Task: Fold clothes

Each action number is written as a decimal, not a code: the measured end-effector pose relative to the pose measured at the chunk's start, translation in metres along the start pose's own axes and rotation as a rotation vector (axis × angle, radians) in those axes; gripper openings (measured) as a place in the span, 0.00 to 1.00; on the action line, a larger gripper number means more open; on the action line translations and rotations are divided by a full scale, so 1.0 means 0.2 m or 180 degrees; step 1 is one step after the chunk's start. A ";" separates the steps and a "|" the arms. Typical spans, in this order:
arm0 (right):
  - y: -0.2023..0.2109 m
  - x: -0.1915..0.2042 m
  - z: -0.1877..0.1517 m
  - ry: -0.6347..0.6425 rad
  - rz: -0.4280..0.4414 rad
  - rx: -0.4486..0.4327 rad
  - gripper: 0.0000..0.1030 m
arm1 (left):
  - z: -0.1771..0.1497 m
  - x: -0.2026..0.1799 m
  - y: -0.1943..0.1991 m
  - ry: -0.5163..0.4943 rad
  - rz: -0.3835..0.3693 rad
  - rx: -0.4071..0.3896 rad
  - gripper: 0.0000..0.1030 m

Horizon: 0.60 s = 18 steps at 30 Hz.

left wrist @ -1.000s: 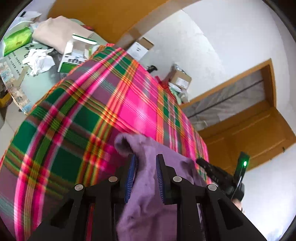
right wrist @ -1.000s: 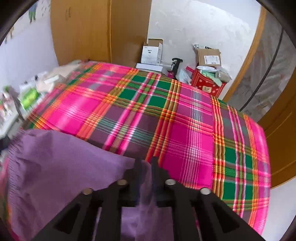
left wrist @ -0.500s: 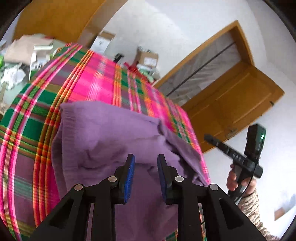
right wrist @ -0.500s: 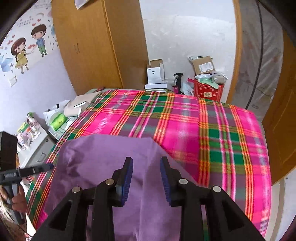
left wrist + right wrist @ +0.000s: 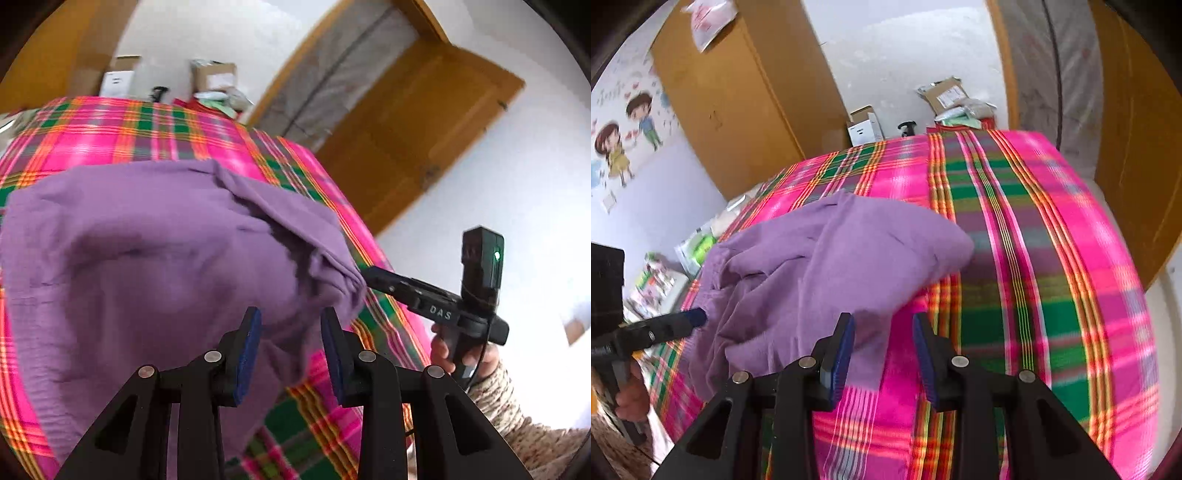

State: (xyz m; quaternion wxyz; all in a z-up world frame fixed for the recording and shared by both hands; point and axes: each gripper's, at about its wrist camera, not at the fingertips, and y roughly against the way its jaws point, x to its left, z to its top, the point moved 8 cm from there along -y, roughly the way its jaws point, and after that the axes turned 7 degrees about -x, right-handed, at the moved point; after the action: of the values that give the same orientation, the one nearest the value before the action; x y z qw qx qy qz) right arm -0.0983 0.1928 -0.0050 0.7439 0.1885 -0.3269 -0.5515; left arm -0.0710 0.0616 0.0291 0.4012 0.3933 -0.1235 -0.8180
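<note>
Pink plaid bedspread carried a rumpled purple garment at 10 o'clock; left gripper and right gripper gaped, holding nothing.

One purple garment lies on one pink-and-green plaid bedspread. Two handheld grippers, the left gripper and the right gripper, are in view. Two cardboard boxes and one white box stand beyond the bed.

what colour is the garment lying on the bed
Plain purple garment on the pink-and-green plaid bedspread; clearest in the right wrist view.
</note>
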 end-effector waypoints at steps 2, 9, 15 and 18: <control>0.01 -0.03 -0.06 -0.0040 0.0000 0.0015 0.35 | -0.03 -0.06 -0.04 -0.0095 -0.0034 0.0083 0.33; -0.11 0.02 -0.20 0.0036 0.0165 0.0248 0.38 | -0.16 -0.13 -0.16 -0.0410 0.0118 0.0362 0.42; -0.21 0.11 -0.20 0.0210 0.0208 0.0310 0.40 | -0.15 -0.08 -0.20 -0.0356 0.0381 0.0383 0.42; -0.25 0.13 -0.19 0.0186 0.0266 0.0304 0.40 | -0.14 -0.04 -0.23 -0.0186 0.0406 0.0436 0.42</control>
State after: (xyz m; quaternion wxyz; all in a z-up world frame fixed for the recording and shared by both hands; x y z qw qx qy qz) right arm -0.1010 0.1498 -0.0573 0.7657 0.2260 -0.3386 -0.4980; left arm -0.0728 0.1004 -0.0081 0.4209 0.3871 -0.2155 -0.7916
